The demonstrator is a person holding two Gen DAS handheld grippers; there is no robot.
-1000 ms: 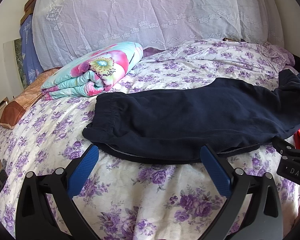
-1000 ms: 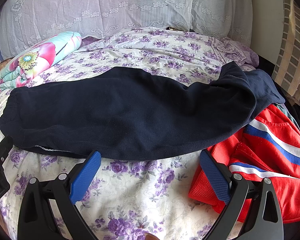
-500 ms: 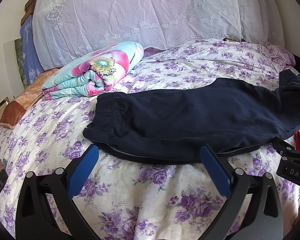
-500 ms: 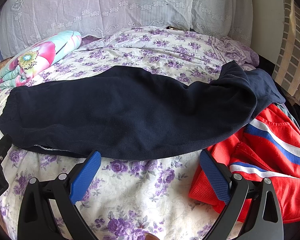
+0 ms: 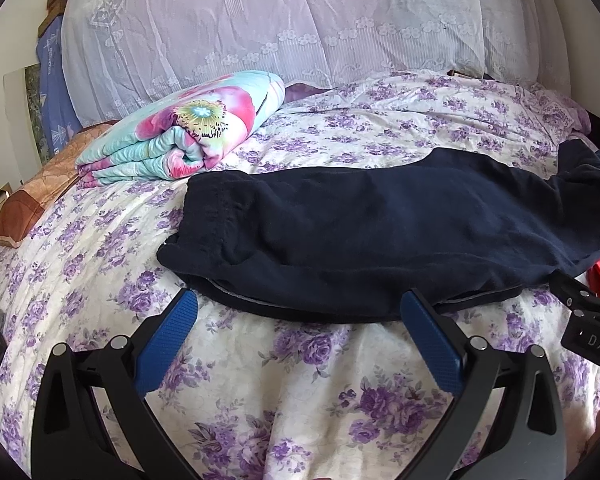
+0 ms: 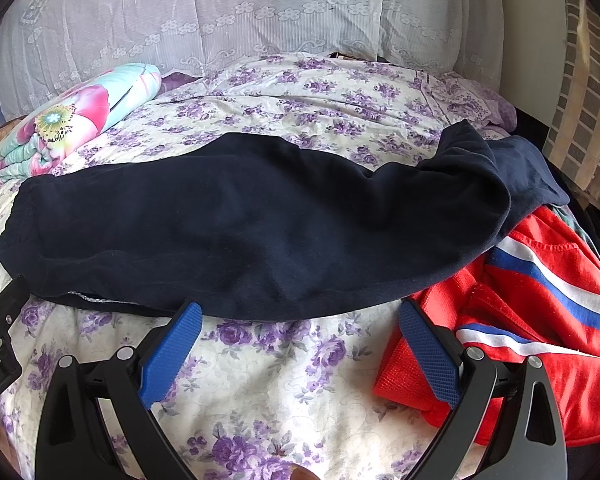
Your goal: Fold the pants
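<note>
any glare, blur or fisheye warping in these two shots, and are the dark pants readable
Left wrist view: sharp, daylight glowing through the lace curtain, edges bowed with black corner vignette. Right wrist view: same warping; the navy pants read as a near-flat dark mass, folds faint, while the red garment looks saturated. No motion blur in either.

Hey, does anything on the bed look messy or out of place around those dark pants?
Yes. The far end of the navy pants is bunched and draped over a crumpled red garment at the bed's right edge, rather than flat on the floral sheet. Both grippers, left and right, are open and hold nothing.
</note>
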